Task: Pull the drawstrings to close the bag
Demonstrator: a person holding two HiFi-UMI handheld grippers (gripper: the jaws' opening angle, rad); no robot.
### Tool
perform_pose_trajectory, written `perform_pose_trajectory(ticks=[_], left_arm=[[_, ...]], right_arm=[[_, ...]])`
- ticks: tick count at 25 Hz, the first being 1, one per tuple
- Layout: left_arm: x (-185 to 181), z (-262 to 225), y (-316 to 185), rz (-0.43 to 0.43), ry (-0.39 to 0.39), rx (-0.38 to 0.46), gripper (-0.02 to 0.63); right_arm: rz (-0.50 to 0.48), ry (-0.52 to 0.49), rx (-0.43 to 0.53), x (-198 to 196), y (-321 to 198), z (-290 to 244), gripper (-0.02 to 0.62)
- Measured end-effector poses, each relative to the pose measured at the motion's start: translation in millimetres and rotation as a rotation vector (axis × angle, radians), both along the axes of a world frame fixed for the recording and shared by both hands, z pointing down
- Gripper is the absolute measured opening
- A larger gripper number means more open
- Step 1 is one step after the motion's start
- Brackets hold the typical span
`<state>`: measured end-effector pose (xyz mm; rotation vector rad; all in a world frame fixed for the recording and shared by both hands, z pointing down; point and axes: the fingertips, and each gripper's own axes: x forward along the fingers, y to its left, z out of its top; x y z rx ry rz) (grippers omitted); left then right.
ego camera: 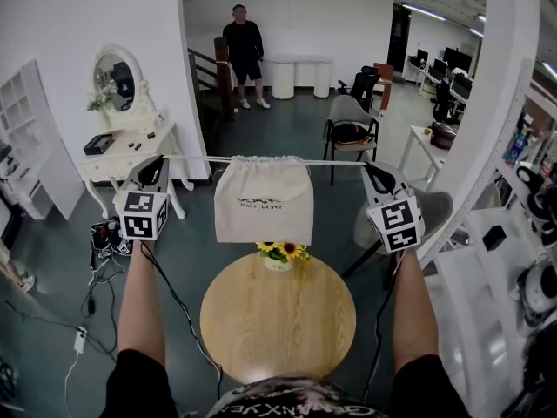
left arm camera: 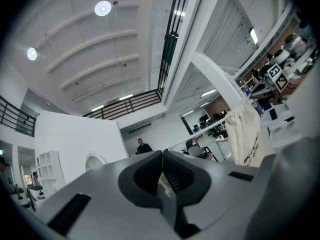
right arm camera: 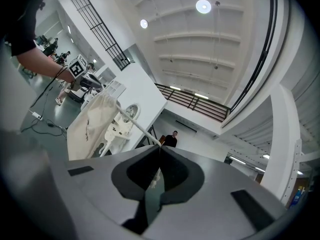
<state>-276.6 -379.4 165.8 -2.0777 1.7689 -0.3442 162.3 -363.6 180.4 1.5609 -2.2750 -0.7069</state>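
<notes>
Bag [ego camera: 264, 200] hangs mid-frame in the head view, strung up by its cords above the far edge of the round table [ego camera: 278, 320], mouth gathered tight. At frame left, my left gripper [ego camera: 159, 161] has its jaws closed on the left drawstring [ego camera: 196, 158], and the left gripper view shows a bit of cord pinched between the pads. At frame right, my right gripper [ego camera: 372, 167] is clamped the same way on the right drawstring [ego camera: 335, 161]. Both cords run taut and near level. It looks about closed to me. Risks: pulling harder could slip a cord out of the pads, dropping the bag onto the flowers [ego camera: 280, 252] just below it. An uneven pull could skew the gather or strain the seam.
</notes>
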Motion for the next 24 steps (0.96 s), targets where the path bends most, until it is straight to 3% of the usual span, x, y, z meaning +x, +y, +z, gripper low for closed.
perform_pose_trajectory(ticks=[24], left_arm=[[3.2,3.8,0.2,-0.005,-0.009,-0.011,0.017]], right_arm=[[0.005,0.008,-0.003,6.1,-4.3,4.3,0.005]])
